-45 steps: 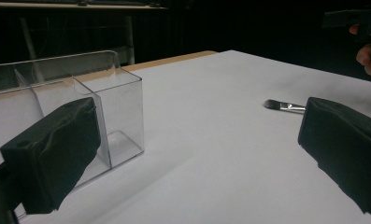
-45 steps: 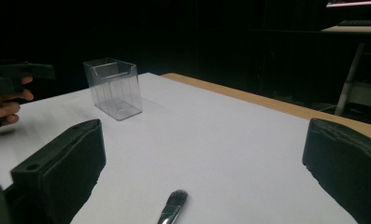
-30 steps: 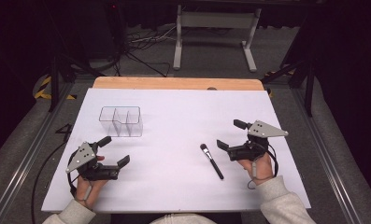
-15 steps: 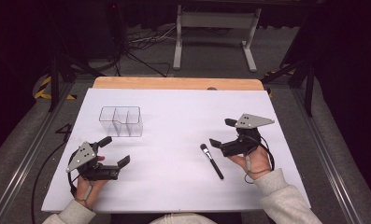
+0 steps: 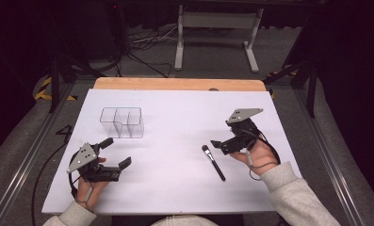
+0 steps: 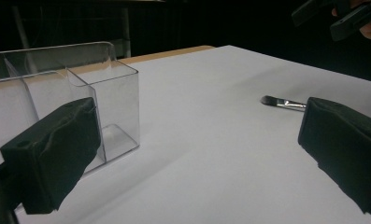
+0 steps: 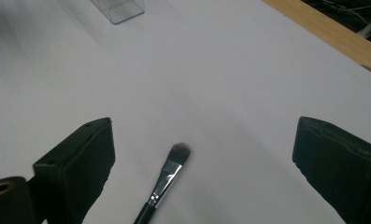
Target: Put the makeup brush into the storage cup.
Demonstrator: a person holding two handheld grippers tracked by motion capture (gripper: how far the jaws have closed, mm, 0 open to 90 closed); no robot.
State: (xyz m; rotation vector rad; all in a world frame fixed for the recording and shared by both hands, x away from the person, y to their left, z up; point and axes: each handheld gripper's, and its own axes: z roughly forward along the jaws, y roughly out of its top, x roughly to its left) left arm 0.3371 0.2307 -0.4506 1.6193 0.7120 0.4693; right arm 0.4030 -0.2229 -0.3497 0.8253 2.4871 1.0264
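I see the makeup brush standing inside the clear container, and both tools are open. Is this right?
Not quite. The makeup brush lies flat on the white table, apart from the clear container, as the high view shows. The left tool and right tool are indeed open.

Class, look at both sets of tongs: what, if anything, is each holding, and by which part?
Nothing is held. The right tongs stand open over the makeup brush, which lies untouched on the white table. The left tongs are open and empty.
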